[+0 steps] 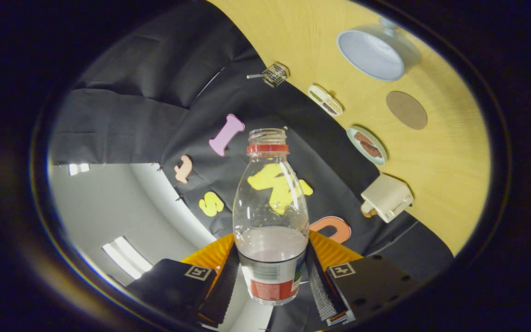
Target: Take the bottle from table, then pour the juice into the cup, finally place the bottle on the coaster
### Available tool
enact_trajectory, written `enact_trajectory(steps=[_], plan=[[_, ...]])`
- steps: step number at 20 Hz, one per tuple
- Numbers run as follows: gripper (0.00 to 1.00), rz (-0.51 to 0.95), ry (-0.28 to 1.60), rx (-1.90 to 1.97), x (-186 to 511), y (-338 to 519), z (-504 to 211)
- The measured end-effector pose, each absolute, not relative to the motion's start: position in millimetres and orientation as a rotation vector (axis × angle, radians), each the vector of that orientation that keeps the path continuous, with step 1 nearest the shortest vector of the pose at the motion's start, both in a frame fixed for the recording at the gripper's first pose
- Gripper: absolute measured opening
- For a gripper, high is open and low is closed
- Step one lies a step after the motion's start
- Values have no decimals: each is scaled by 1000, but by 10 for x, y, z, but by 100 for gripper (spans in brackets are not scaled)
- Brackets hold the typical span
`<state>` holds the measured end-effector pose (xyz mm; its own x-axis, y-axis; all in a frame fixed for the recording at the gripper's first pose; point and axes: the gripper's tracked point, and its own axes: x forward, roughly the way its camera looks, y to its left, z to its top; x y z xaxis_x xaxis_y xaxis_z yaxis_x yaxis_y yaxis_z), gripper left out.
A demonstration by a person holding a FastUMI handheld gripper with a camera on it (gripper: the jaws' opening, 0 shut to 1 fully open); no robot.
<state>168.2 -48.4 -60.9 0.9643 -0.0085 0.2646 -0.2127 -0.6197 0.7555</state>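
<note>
A clear plastic bottle with a red neck ring and no cap sits between my two fingers, and my gripper is shut on its labelled lower part. A little pale pinkish juice lies in its lower half. The whole view is rolled, so the wooden table runs along one side. On the table, beyond the bottle, lies a round brown coaster. A pale blue cup stands further along the table, its wide mouth facing me.
Along the table's far edge by the black cloth sit a small wire basket, an oval dish of snacks, a round plate with brown pieces and a cream box-shaped object.
</note>
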Motion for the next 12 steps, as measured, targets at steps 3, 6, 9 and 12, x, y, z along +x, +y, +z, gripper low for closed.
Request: enact_trajectory(steps=[3,6,9,12], plan=[[77,255,-68,2023,1719,-376,-763],[77,231,-25,1810,1790,-302,-879],[77,236,14,1572,1810,-207,-862],[77,231,19,1348,1813,-194,-781]])
